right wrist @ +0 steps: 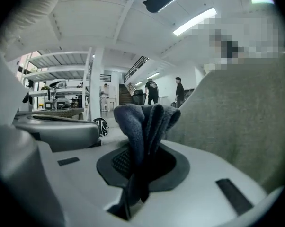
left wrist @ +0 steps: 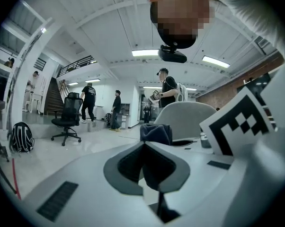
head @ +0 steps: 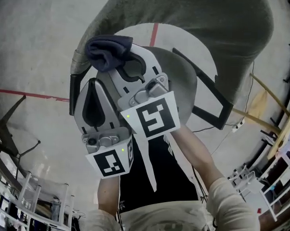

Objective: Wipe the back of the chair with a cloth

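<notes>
While the right gripper [right wrist: 141, 148] is clamped on a dark blue cloth [right wrist: 145, 119], the bunched cloth protrudes past its jaws, just beside the grey fabric chair back [right wrist: 246, 122] at the frame's right. In the head view, the left gripper [left wrist: 143, 145], jaws together and empty, sits lower left of the right one.

Chair back [right wrist: 246, 122] close right of right tongs [right wrist: 142, 122]; open floor [head: 29, 47] left.

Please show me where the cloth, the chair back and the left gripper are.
cloth [right wrist: 145, 122]: right gripper view, bunched top.
chair back [head: 207, 18]: head view, grey upholstery.
left gripper [left wrist: 143, 145]: left gripper view, where fingertips meet.
</notes>
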The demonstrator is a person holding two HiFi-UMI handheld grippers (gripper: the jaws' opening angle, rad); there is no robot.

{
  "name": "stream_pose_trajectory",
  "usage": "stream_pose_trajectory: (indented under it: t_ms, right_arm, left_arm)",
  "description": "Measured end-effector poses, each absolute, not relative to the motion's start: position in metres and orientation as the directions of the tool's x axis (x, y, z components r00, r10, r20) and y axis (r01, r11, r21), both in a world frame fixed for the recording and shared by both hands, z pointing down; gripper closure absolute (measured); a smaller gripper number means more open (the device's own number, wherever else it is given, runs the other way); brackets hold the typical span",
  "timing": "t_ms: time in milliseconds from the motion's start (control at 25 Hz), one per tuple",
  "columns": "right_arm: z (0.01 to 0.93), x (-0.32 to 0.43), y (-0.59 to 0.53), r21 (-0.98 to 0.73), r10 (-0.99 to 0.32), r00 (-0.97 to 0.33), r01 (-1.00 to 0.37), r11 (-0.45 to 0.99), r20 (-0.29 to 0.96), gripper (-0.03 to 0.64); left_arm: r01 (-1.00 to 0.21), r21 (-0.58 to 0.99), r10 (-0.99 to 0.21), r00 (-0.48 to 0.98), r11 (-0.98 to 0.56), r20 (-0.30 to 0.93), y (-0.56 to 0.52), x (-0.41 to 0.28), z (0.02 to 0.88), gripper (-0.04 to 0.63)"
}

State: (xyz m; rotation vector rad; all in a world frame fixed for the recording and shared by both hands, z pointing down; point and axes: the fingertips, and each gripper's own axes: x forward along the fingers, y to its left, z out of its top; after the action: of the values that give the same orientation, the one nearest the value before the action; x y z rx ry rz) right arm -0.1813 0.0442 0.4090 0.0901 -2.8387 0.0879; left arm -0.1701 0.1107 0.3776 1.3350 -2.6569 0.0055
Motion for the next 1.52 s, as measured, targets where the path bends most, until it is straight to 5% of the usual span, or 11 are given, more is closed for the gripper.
stream_pose_trajectory:
  t_ms: [1000,1520]
  right_arm:
    - [0.424,-0.200,0.051,-0.031,0.027,-0.951,0.018,0.999,0.308,0.563]
    - [0.433,-0.189,-0.030,-0.001,-0.192,-0.934,-0.202,0.979,0.302,0.563]
  left_arm:
    - [-0.752,0.062,-0.750,-0.642,0.657,0.161,0.113,-0.184,0.387,0.580]
    - [-0.774,0.066,-0.771,-0.613,0.630,0.170,0.094,-0.182,0.391,0.580]
